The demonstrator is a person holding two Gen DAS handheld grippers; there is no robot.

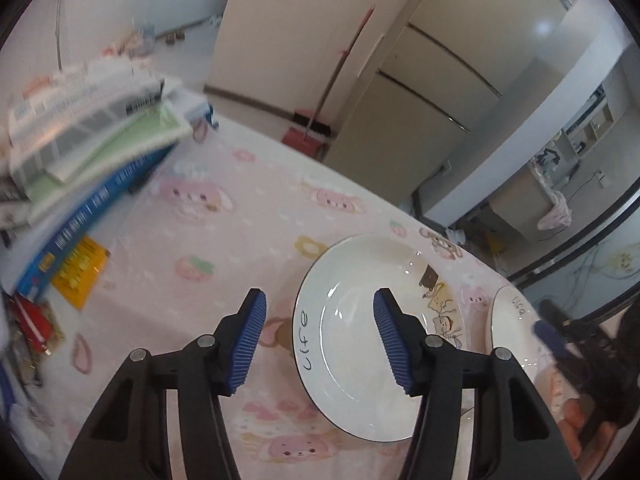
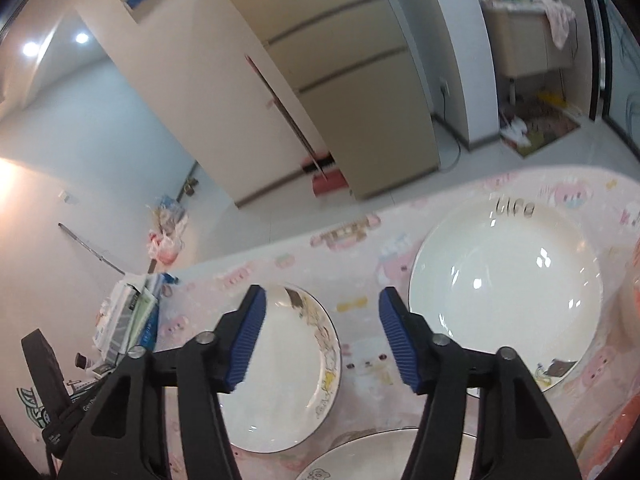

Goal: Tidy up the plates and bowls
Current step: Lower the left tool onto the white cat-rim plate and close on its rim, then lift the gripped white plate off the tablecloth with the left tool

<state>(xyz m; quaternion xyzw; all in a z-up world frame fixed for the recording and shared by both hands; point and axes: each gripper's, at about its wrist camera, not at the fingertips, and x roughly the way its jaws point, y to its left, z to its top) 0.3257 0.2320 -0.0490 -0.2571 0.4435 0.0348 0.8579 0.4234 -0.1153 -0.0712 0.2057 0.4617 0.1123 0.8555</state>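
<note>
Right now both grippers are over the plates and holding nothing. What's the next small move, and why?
Probably ease the left gripper down until its pads straddle the near rim of the cartoon plate, then close. Its jaws stand open with that rim between them but untouched. The right gripper hangs open over bare tablecloth between plates, so it is less ready.

Three plates [image 2: 288, 368] [image 2: 506, 292] [image 2: 360, 458] lie on the table [image 2: 360, 240].

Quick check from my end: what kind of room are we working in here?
Most likely a home kitchen or dining area. A tall multi-door fridge stands by the wall, a broom and red dustpan lean beside it, and white plates sit on a table under a pink cartoon tablecloth.
</note>
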